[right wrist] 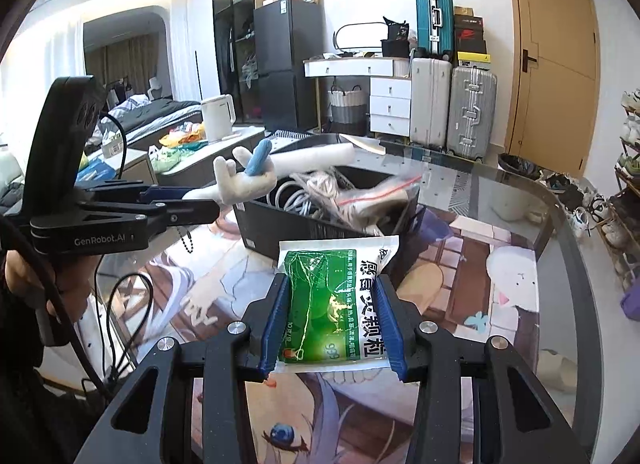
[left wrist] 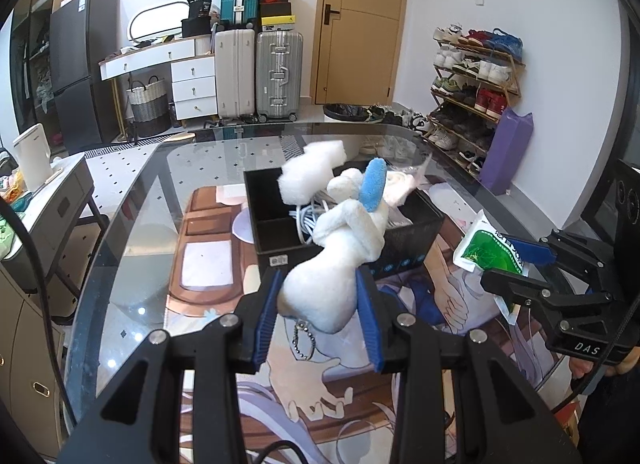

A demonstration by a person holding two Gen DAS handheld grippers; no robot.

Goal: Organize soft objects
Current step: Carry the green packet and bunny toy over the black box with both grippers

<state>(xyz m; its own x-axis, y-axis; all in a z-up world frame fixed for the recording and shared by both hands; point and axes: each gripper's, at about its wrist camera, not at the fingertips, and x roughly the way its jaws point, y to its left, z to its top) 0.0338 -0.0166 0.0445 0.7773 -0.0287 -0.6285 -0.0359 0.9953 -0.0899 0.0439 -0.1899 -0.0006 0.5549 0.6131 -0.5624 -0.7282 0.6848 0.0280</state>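
While both claws hang just short of the black divided storage box [left wrist: 344, 232], the left gripper [left wrist: 318, 314] clamps the white plush toy [left wrist: 340, 248], long axis pointing boxward; the right gripper [right wrist: 332, 322] clamps the green-and-white sachet [right wrist: 334, 300].

White plush toy [left wrist: 340, 260] aloft, clamped; green sachet [right wrist: 336, 304] likewise, upright

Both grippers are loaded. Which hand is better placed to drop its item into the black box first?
Left, probably. The left gripper holds the white plush toy with its head already over the black box. The right gripper holds the green sachet short of the box's near wall.
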